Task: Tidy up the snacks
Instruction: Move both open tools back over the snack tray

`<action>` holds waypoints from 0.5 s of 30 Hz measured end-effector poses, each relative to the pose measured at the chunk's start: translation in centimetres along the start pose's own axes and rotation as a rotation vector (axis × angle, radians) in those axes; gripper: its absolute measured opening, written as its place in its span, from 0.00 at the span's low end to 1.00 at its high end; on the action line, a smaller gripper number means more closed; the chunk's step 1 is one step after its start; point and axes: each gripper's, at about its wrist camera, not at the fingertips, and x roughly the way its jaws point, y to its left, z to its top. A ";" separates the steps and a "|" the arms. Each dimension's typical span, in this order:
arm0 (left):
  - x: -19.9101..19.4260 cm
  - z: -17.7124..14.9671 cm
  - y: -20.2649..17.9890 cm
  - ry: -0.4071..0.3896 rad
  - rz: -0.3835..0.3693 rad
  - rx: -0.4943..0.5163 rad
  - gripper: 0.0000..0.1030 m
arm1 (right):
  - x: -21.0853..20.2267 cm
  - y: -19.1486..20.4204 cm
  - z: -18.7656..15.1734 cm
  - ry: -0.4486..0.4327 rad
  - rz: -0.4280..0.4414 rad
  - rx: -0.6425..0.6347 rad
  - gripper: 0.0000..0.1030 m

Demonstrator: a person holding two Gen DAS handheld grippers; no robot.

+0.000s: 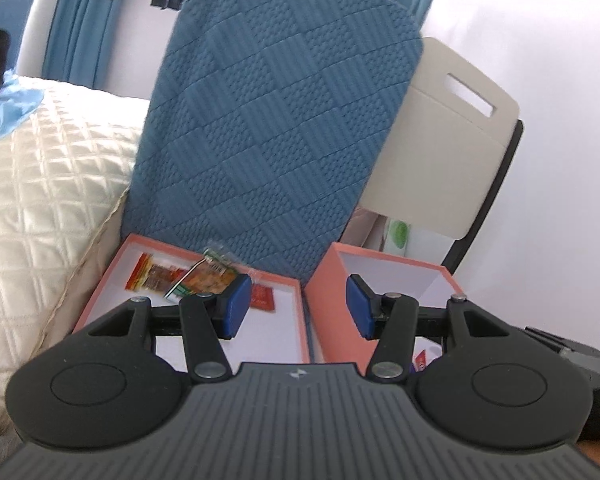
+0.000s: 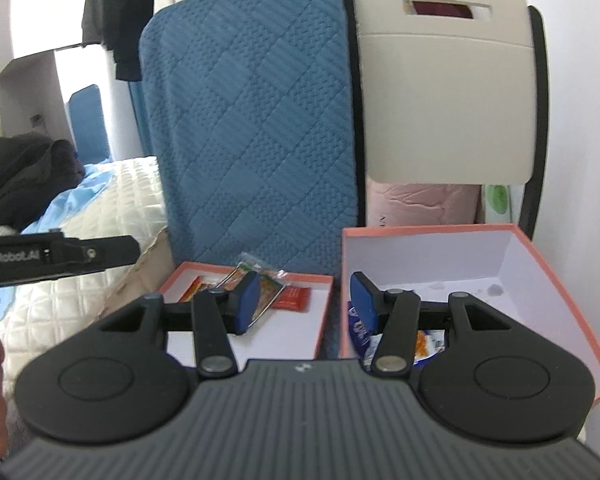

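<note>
Orange-walled shallow tray point(image 1: 100, 300) with snack packets point(image 1: 204, 276) lies ahead-left of the spread, empty left gripper point(image 1: 298, 306), while the right gripper point(image 2: 305, 303), equally spread, hovers between that tray point(image 2: 324, 320) and the deeper box point(image 2: 560, 280) holding packets point(image 2: 430, 342).

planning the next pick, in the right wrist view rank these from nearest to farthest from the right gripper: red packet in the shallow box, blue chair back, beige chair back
1. red packet, just left of the right gripper, lying in the shallow box.
2. blue chair back, upright behind that box, left of centre.
3. beige chair back, upper right, set a little behind the blue one.
</note>
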 end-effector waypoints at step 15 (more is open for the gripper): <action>0.6 -2.4 3.6 0.060 0.058 -0.041 0.57 | 1.4 4.5 -4.4 0.063 0.058 -0.074 0.51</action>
